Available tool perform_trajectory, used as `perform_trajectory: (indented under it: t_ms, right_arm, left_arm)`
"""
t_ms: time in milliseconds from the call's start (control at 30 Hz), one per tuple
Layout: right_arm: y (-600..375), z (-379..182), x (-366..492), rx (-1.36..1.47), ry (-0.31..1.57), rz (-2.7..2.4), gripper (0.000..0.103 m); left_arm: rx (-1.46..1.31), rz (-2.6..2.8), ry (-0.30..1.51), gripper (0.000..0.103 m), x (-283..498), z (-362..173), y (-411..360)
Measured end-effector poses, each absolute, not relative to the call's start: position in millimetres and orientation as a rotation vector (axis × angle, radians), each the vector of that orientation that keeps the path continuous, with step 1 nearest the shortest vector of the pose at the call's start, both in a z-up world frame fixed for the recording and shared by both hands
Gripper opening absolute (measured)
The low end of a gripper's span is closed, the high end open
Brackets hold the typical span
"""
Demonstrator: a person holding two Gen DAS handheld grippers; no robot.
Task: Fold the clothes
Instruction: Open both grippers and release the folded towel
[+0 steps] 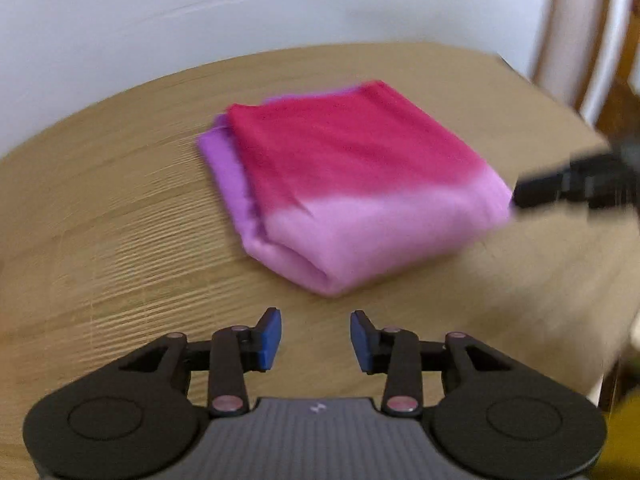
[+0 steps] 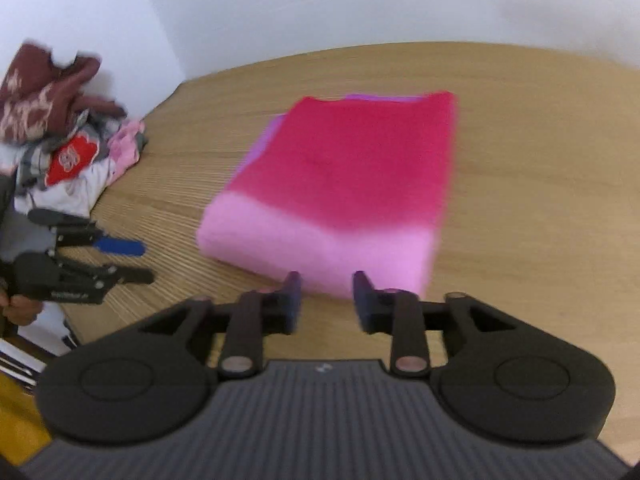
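A folded garment, magenta fading to light pink with a purple layer underneath, lies on the wooden table. My left gripper is open and empty, a short way in front of the garment's folded pink corner. My right gripper is open and empty, its tips just at the garment's near pink edge. The right gripper also shows in the left wrist view at the garment's right edge. The left gripper also shows in the right wrist view, open, left of the garment.
A pile of unfolded clothes sits at the table's far left against the white wall. The table edge runs near the left gripper in the right wrist view. Wooden furniture stands to the right beyond the table.
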State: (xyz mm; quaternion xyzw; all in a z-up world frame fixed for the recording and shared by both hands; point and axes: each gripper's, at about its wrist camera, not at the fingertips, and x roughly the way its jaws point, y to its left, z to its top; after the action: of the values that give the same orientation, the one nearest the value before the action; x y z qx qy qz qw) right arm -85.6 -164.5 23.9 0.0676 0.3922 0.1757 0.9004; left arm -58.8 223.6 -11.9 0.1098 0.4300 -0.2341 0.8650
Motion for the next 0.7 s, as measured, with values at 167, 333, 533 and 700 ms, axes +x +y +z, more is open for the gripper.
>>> perform_trajectory:
  t_ms: [167,333,533,700]
  right_arm:
    - [-112.7,19.5,-63.0,0.156,0.800,0.363,0.034]
    - [-106.8,12.6,-64.5,0.091,0.843,0.411,0.034]
    - [-115.0,6.7,-49.9,0.094,0.851,0.446,0.034]
    - [-116.3,2.3,-35.3,0.237,0.920,0.408,0.034]
  left_arm:
    - [0.039,-0.403,0.953,0.044,-42.9,-14.7,236.7]
    - [0.037,-0.326,1.011,0.047,-46.3,-15.3,246.9]
    - [0.033,-0.241,1.069,0.049,-37.6,-19.5,248.6]
    - [0.052,-0.288,1.072,0.051,-21.3,-21.1,252.7]
